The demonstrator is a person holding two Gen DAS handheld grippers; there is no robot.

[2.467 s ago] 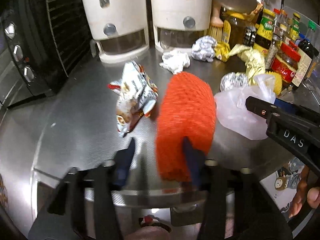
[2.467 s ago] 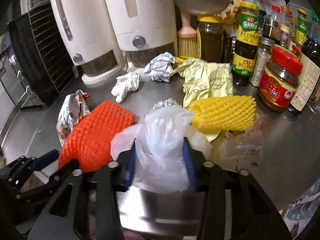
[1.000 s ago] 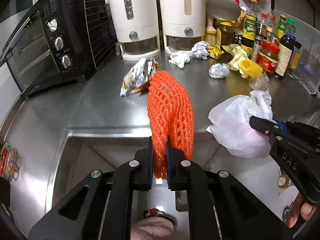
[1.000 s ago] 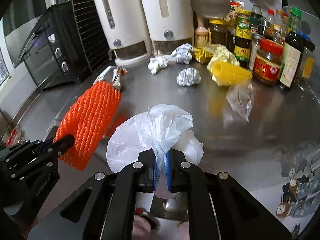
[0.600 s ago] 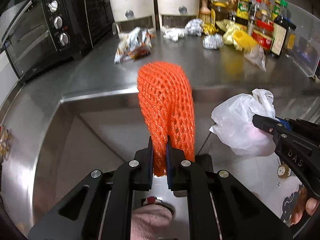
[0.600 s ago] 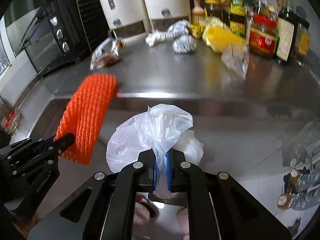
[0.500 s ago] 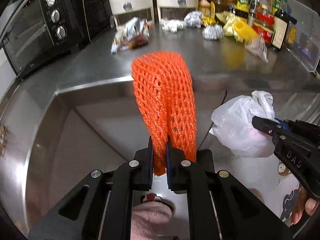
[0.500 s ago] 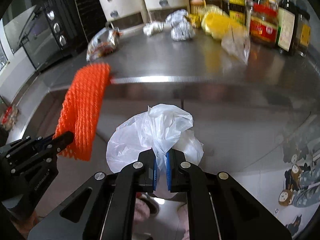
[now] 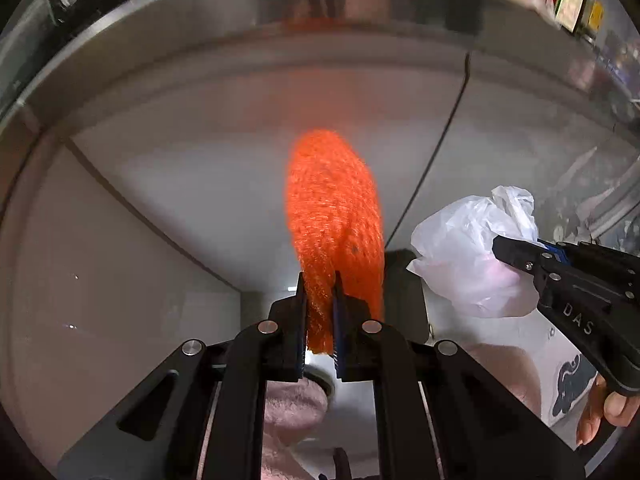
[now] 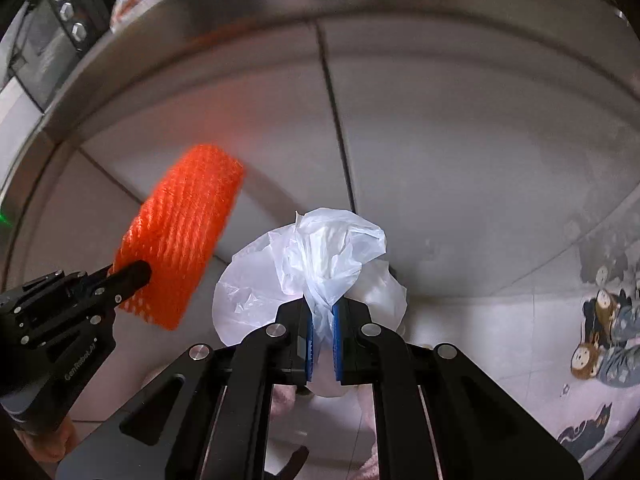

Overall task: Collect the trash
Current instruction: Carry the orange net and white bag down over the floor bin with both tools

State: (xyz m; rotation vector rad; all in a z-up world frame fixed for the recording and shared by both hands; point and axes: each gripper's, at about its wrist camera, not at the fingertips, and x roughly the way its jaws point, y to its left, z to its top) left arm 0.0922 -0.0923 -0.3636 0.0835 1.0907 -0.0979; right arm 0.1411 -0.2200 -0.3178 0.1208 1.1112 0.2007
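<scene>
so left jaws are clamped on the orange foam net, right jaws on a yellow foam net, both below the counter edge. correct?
Not quite. The right gripper is clamped on a white plastic bag, not a yellow net, as the right wrist view shows. The left gripper does hold the orange foam net, both below the counter edge.

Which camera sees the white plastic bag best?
The right wrist view: the white plastic bag sits centred, pinched in the right tool. The left wrist view shows it from the side, near the right edge, partly behind that tool.
</scene>
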